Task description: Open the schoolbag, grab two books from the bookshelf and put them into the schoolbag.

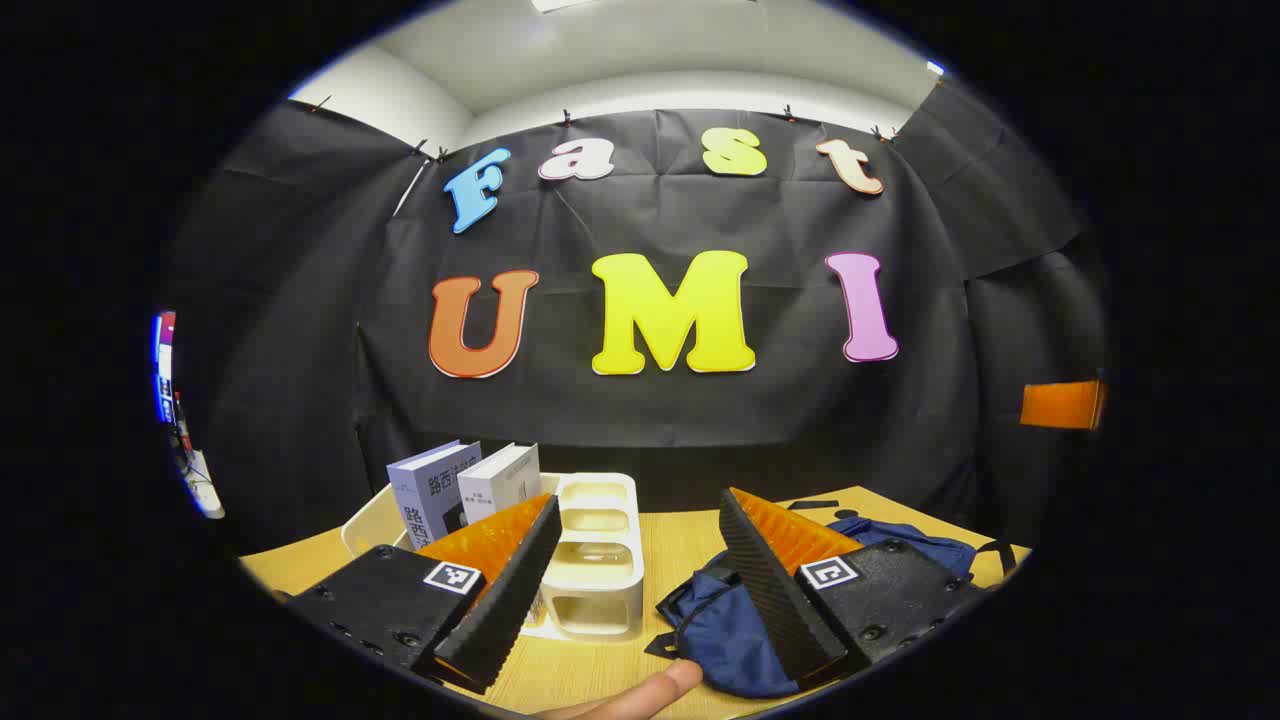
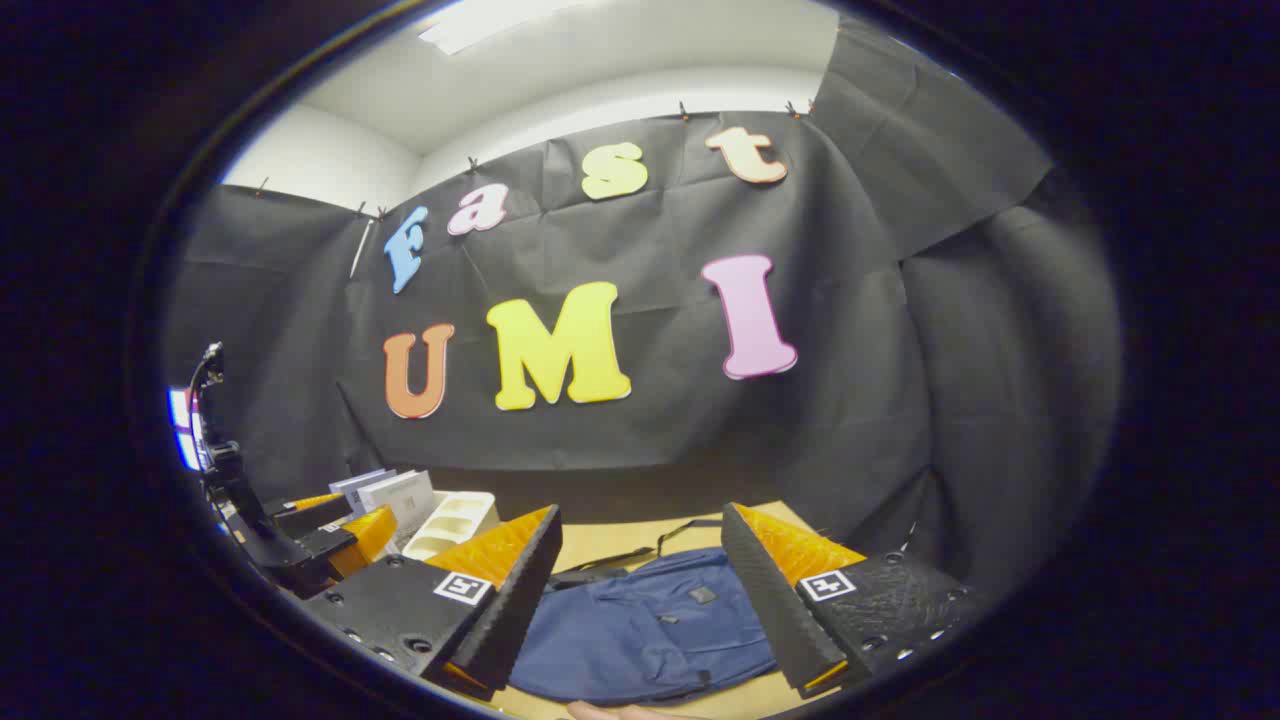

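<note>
1. Holding my left tongs [image 1: 635,590] above the wooden surface [image 1: 680,535], I have their fingers spread wide with nothing between them.
2. Past my left tongs' left finger stands the white bookshelf [image 1: 598,560], a low rack with open compartments, resting on the surface.
3. Two books [image 1: 465,485] stand upright side by side at the left end of the bookshelf, leaning a little, one bluish-grey and one white.
4. The navy schoolbag [image 1: 735,630] lies on the surface to the right of the bookshelf, partly behind my left tongs' right finger; whether its zip is open I cannot tell from there.
5. A fingertip [image 1: 665,685] shows at the bottom edge of the left gripper view, just beside the schoolbag.
6. My right tongs [image 2: 640,590] are likewise spread, pinching nothing, hovering over the schoolbag [image 2: 650,625].
7. In the right gripper view the schoolbag lies flat between the two fingers, front side up, its black straps trailing toward the booth's wall.
8. Farther left in that view I see my left tongs [image 2: 330,530], with the books [image 2: 390,495] and the bookshelf [image 2: 455,520] just behind them.
</note>
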Action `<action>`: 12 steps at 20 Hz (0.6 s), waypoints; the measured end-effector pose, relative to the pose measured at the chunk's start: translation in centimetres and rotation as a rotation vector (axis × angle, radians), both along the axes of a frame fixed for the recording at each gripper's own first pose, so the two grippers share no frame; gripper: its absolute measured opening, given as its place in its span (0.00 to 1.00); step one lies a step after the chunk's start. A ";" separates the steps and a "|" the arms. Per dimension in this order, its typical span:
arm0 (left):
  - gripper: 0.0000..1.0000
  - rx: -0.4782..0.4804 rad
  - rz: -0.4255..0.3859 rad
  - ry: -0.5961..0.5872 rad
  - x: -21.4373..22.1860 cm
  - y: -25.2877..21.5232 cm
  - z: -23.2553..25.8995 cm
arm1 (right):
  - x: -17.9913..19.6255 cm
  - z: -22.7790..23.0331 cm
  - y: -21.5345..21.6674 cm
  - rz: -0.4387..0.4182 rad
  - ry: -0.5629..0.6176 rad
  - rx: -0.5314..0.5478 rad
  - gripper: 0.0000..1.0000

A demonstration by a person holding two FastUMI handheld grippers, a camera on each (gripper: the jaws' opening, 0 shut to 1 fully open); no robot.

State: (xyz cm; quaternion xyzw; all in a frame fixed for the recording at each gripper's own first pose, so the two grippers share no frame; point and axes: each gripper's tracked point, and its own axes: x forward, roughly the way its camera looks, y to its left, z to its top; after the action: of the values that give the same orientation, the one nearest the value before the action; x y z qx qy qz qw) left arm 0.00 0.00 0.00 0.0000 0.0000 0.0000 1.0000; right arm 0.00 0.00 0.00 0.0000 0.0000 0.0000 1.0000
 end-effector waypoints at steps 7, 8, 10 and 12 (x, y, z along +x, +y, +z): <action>0.99 0.058 0.070 -0.034 -4.0 3.8 -0.2 | -0.7 -4.1 0.3 -0.044 -0.008 -0.118 0.96; 0.99 0.058 0.069 -0.031 -4.5 4.0 -0.7 | -1.0 -4.8 1.3 -0.014 0.000 -0.113 0.95; 0.99 0.065 0.075 -0.001 -5.7 4.4 -1.6 | -2.3 -6.6 4.1 0.115 0.055 -0.028 0.96; 0.99 0.064 0.079 0.005 -6.9 5.2 -1.6 | -2.7 -8.5 5.2 0.138 0.117 0.023 0.96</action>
State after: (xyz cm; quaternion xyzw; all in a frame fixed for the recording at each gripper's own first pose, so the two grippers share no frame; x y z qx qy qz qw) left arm -6.90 5.22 -1.59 0.0319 0.0024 0.0397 0.9987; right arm -2.74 5.18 -8.54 0.0115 0.0582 0.0691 0.9958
